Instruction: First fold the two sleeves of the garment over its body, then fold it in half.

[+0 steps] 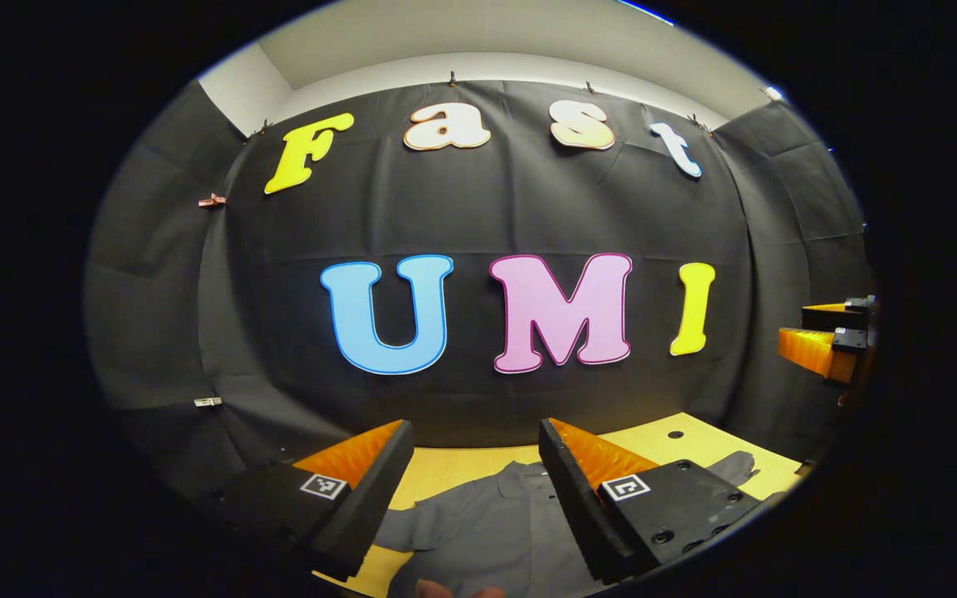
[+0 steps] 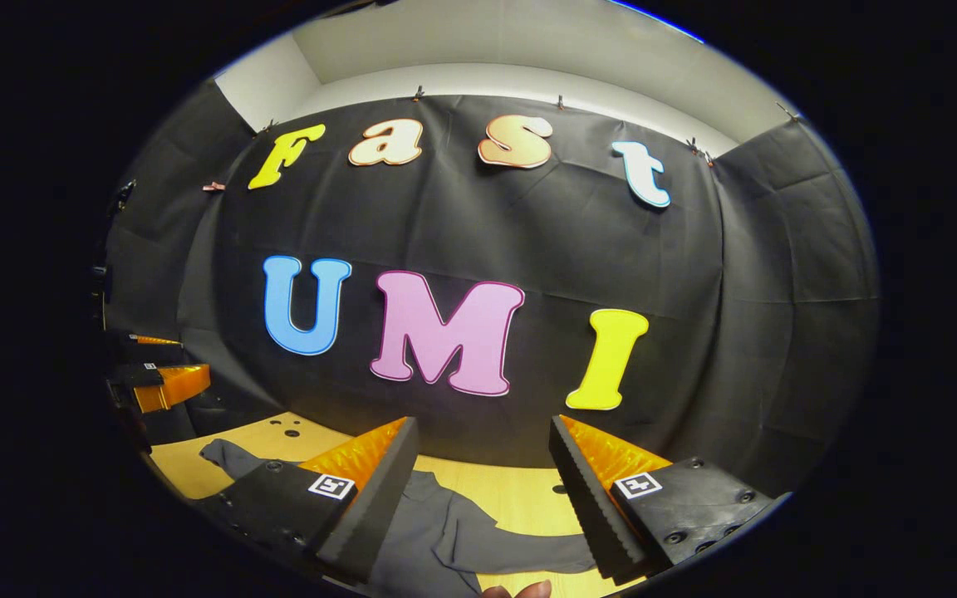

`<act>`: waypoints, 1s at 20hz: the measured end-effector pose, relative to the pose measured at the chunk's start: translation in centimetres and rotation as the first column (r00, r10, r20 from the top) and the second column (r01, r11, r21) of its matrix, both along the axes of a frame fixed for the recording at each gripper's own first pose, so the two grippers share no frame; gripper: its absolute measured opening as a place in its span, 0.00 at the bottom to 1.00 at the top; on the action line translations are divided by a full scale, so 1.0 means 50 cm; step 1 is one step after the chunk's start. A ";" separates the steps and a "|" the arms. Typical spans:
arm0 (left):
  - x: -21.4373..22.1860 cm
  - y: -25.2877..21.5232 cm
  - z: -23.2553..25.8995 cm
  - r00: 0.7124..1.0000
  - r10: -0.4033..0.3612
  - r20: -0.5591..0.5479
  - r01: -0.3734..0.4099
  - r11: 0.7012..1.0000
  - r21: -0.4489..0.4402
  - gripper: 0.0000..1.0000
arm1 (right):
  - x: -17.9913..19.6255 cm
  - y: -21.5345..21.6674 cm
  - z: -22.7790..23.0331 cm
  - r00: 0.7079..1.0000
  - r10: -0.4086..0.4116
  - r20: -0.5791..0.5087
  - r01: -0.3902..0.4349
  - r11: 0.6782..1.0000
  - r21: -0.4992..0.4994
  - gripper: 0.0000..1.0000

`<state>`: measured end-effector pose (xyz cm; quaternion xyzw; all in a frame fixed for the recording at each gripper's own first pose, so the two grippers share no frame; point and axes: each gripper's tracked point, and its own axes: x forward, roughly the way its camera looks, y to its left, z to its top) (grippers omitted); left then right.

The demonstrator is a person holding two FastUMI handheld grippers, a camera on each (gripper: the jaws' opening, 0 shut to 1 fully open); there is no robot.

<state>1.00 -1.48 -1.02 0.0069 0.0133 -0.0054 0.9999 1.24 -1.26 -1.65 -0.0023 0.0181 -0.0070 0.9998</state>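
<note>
While both are held up off the yellow wooden table (image 1: 686, 444), left gripper (image 1: 476, 490) and right gripper (image 2: 483, 494) each have 2 fingers spread wide, holding and touching nothing. Dark grey button-front garment (image 1: 495, 523) lies flat on the table below, sleeves out to the sides.

The garment (image 1: 487, 523) was a dark grey shirt with a collar and a front placket, spread flat and unfolded on the pale wooden surface (image 1: 445, 469). In the left gripper view one sleeve (image 1: 736, 467) stretched outward to the right. In the right gripper view the garment (image 2: 437, 531) lay with a sleeve (image 2: 233, 457) reaching left.
</note>
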 end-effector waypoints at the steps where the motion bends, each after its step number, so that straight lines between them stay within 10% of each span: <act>1: 0.000 -0.002 -0.001 1.000 0.000 -0.005 0.000 1.000 0.001 0.95 | 0.004 -0.013 -0.017 1.000 -0.012 -0.024 0.012 1.000 -0.002 1.00; 10: 0.001 -0.024 -0.021 0.999 0.021 -0.034 -0.019 0.999 0.047 0.95 | 0.055 -0.213 -0.253 0.946 -0.120 -0.300 0.162 0.980 0.119 0.98; 20: 0.025 -0.068 -0.076 0.987 0.092 -0.129 -0.090 0.996 0.025 0.94 | 0.104 -0.337 -0.584 0.833 -0.126 -0.539 0.169 0.985 0.031 0.97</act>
